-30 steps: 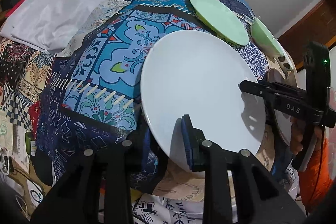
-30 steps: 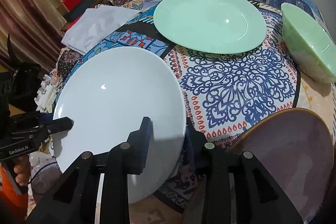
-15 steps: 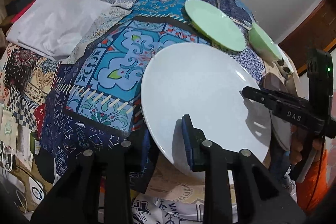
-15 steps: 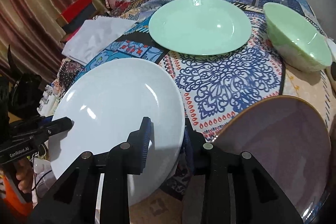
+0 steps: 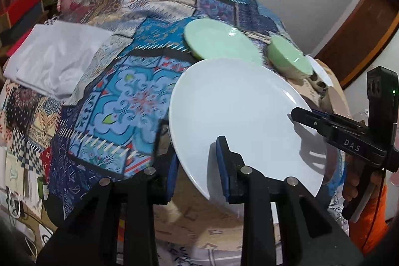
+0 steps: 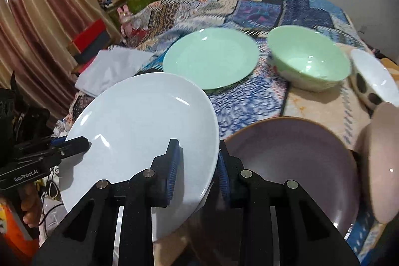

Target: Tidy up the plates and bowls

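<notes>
**White plate carried two-handed above near table edge**

The left tool [image 5: 197, 166] and right tool [image 6: 197, 166] each clamp opposite rims of the white plate [image 6: 139, 126], held tilted off the table [image 6: 321, 104]. The mauve plate [image 6: 294, 161] lies just right; the green plate [image 6: 210, 56] and green bowl [image 6: 309, 61] sit farther off, with open cloth between.

White plate [image 6: 139, 121], mint-green plate [image 6: 210, 57] and bowl [image 6: 308, 59], mauve plate [image 6: 294, 153], blue patterned patchwork cloth [image 5: 119, 96].

Plate [image 6: 139, 121] left of dish [image 6: 294, 153]; behind, second plate [image 6: 212, 57], bowl [image 6: 308, 57].
</notes>
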The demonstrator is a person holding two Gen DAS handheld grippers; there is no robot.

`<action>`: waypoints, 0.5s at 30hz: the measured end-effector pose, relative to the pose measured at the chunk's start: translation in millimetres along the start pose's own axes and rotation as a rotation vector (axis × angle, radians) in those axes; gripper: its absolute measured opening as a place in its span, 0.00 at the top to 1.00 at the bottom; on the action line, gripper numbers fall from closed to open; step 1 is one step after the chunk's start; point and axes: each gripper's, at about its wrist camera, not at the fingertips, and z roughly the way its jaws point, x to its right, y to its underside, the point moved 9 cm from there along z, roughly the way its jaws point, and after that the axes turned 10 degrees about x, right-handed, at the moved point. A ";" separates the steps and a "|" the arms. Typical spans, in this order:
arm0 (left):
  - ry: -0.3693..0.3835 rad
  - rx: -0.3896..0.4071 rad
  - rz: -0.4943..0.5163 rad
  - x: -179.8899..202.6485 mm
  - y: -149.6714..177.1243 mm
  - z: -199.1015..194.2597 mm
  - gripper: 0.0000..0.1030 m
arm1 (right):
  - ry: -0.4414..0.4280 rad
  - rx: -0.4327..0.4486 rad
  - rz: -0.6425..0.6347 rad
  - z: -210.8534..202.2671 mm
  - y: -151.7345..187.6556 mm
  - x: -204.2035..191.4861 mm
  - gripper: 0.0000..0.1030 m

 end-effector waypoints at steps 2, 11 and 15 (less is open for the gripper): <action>0.011 0.008 0.016 11.4 -3.8 -1.0 0.72 | 0.010 0.018 0.008 -9.3 -2.3 6.5 0.74; 0.059 0.020 0.077 60.4 -12.8 0.2 0.72 | 0.050 0.077 0.053 -44.5 -2.5 39.5 0.74; 0.080 0.009 0.097 79.7 -11.8 5.1 0.72 | 0.068 0.089 0.072 -57.7 3.5 54.9 0.74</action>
